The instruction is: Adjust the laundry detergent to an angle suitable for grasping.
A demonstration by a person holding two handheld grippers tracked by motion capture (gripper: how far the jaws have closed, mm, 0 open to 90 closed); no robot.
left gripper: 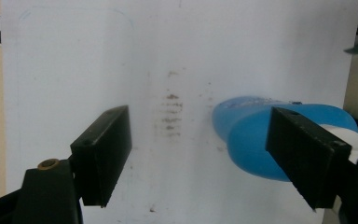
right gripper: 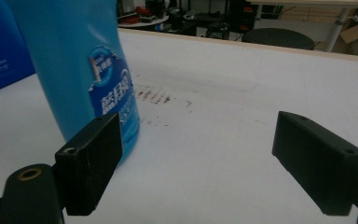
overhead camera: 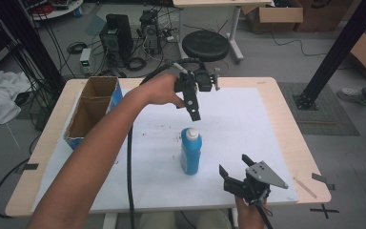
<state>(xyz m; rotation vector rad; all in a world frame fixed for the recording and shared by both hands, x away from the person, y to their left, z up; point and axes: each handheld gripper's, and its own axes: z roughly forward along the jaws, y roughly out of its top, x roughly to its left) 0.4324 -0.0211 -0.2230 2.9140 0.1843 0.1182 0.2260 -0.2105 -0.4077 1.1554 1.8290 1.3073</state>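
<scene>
Nearest the camera, low in the high view, is the right gripper [overhead camera: 232, 165], held in a hand at the bench's near edge w/ its grey three-cornered plate on top. Its jaws are spread wide, nothing between them. In the right gripper view the blue bottle [right gripper: 81, 70] stands just past the one jaw, off to that side, not inside the gap; its label faces the camera, text too blurred to read.

The blue bottle [overhead camera: 191, 150] stands upright approx mid-bench on the white sheet [overhead camera: 248, 124], white cap on top, closed. Can't tell what's in it or how full, the plastic's opaque.

Left gripper [overhead camera: 195, 113] hangs above and a bit behind the bottle, pointing down at it, forearm reaching in from the lower left. Jaws spread here too, empty, not touching the bottle. In the left gripper view the bottle [left gripper: 256, 135] sits below, seen from above, partly behind the one jaw, w/ the gap itself over bare sheet and some brownish smudges [left gripper: 170, 114].

At the bench's far left corner sits an open cardboard box [overhead camera: 93, 112], blue outside, brown inside, flaps up. The part of the inside on show looks bare; the bottom is in shadow, so can't be sure. It's well apart from the bottle.

Behind the bench: a black round stool [overhead camera: 205, 45], and more cardboard boxes [overhead camera: 274, 14] on the floor.
</scene>
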